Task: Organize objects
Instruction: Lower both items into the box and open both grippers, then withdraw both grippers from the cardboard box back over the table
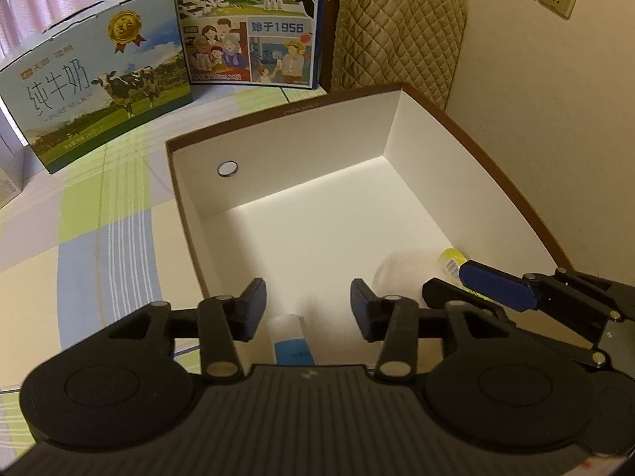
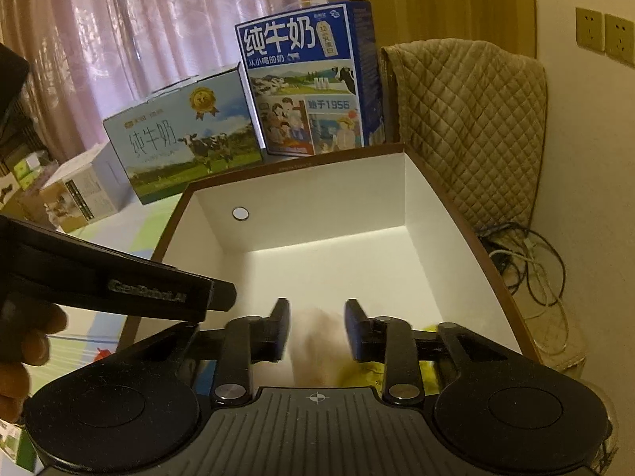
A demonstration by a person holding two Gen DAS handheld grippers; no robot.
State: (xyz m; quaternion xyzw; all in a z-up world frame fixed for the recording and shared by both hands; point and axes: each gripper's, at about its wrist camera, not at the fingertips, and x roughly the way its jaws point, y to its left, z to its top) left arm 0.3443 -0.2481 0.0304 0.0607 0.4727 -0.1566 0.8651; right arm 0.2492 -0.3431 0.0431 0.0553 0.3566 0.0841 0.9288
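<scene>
Fingers of the left gripper (image 1: 308, 308) are spread wide above the white box (image 1: 278, 150), a blue-labelled tube (image 1: 293, 347) lying below them inside it. From the right wrist, the right gripper (image 2: 316, 329) is parted around a blurred pale object (image 2: 317, 341) within the box (image 2: 301, 194); contact cannot be told.

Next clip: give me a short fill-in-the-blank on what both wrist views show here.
1. The white box has a ___ rim.
2. The left gripper has its jaws ___.
3. The round hole is in the box's ___ wall.
4. The two milk cartons stand ___ the box.

Missing words: brown; open; left; outside
</scene>
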